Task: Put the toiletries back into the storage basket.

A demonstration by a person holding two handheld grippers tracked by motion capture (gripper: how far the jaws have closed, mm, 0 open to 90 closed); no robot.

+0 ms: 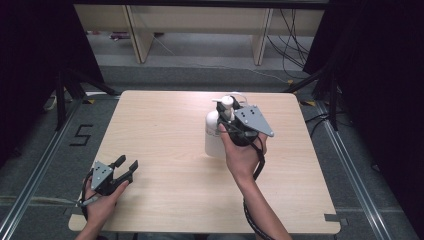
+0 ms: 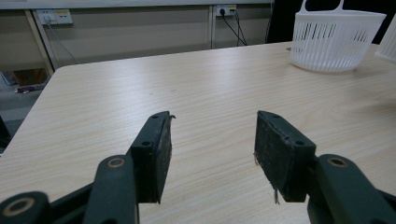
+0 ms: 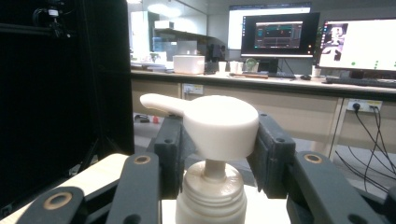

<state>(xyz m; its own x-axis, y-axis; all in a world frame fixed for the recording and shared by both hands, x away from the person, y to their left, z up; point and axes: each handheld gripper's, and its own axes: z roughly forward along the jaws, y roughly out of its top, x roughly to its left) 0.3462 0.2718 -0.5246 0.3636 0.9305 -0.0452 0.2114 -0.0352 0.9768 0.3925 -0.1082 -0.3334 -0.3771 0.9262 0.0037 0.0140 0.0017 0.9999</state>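
Observation:
A white pump bottle [image 1: 214, 136] stands upright at the middle right of the wooden table [image 1: 165, 125]. My right gripper [image 1: 234, 119] comes at it from the near side and is shut on its top. In the right gripper view the two black jaws flank the round pump head [image 3: 220, 125], with the spout pointing left above the ribbed neck [image 3: 211, 192]. I cannot tell whether the bottle's base touches the table. My left gripper [image 1: 126, 163] rests at the table's near left corner, open, with nothing between its pads [image 2: 159, 149].
In the left gripper view a white slatted basket [image 2: 334, 39] sits on the far right of the table, with another white object [image 2: 388, 44] at the frame's edge. Dark stands and cables surround the table. Bare wood lies between the two hands.

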